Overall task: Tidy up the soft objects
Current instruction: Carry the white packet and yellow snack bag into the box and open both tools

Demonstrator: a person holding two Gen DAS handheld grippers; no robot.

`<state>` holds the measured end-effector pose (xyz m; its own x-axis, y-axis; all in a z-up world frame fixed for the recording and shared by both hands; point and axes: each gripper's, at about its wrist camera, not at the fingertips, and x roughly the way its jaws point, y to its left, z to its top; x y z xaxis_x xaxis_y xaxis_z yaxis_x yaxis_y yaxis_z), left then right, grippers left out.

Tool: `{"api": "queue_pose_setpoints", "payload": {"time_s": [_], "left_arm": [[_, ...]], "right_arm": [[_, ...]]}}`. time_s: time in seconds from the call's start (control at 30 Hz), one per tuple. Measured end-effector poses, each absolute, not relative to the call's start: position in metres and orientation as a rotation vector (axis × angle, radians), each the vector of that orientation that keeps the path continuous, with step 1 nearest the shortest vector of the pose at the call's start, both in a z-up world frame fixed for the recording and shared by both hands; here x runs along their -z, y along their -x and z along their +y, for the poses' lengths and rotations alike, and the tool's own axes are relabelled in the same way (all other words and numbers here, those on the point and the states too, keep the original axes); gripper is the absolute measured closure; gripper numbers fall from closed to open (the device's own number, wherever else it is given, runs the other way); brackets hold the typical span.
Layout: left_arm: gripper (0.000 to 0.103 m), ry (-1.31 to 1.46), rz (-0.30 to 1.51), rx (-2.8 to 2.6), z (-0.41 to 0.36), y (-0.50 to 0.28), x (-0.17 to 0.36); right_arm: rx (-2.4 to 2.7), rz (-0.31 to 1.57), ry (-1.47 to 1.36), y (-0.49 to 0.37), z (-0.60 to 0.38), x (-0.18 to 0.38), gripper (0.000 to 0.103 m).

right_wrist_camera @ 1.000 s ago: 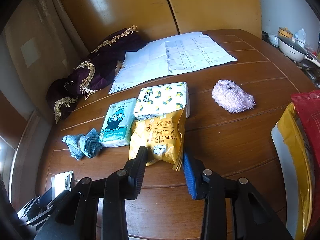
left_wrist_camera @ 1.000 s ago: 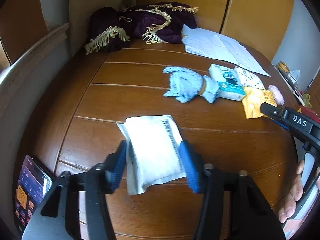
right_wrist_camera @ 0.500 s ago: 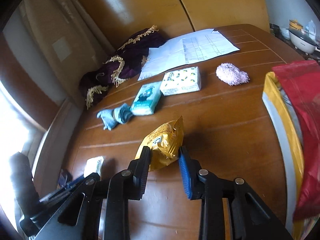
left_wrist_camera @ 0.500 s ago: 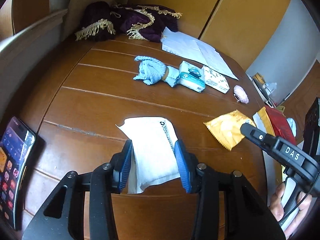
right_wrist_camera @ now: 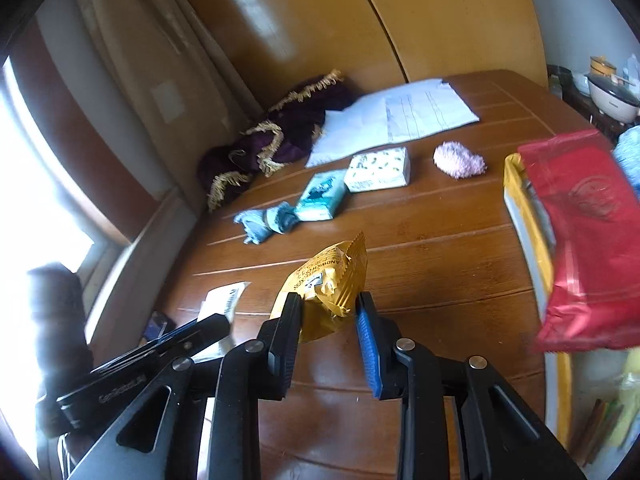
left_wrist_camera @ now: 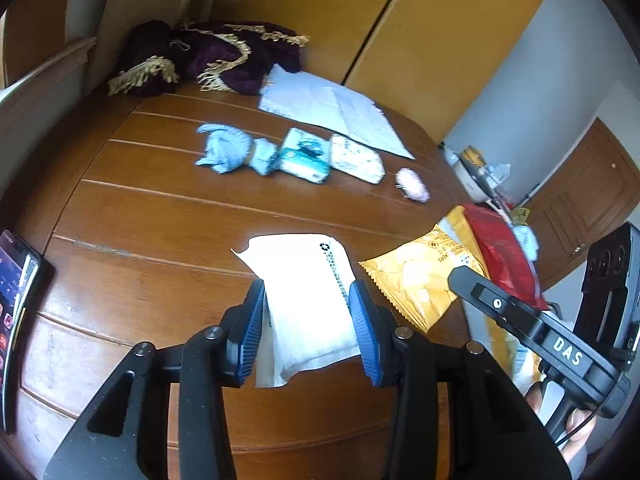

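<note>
Grippers, clamped on white pouch [left_wrist_camera: 306, 300] and yellow cracker packet [right_wrist_camera: 326, 292], have lifted both off the table.

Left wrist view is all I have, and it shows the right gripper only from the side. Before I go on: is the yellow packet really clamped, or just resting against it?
Observer: Clamped. In the right wrist view the yellow packet sits between the right gripper's pads, both pressing on it; the jaws have just been closing.
Operator: Which part of it is gripped?
Observer: Its lower end, crumpled between the pads. The serrated top seal sticks up free, beyond the fingertips.
</note>
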<state>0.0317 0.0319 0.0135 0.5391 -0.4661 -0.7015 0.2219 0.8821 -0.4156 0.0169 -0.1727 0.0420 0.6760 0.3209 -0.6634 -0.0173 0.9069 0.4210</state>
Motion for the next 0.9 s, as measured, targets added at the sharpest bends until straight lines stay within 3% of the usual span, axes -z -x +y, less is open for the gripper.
{"api": "queue_pose_setpoints", "payload": {"time_s": [0.4,0.9], "left_arm": [[0.063,0.219,0.886,0.733,-0.072,0.013,-0.055],[0.063,0.027,0.937,0.911,-0.198,0.050,-0.039]], "right_arm": [[-0.075,0.693,-0.420,0.074,-0.261,-0.076,0.074],[0.142,0.733,-0.451,0.137,-0.353,-0.055,0.074]]}}
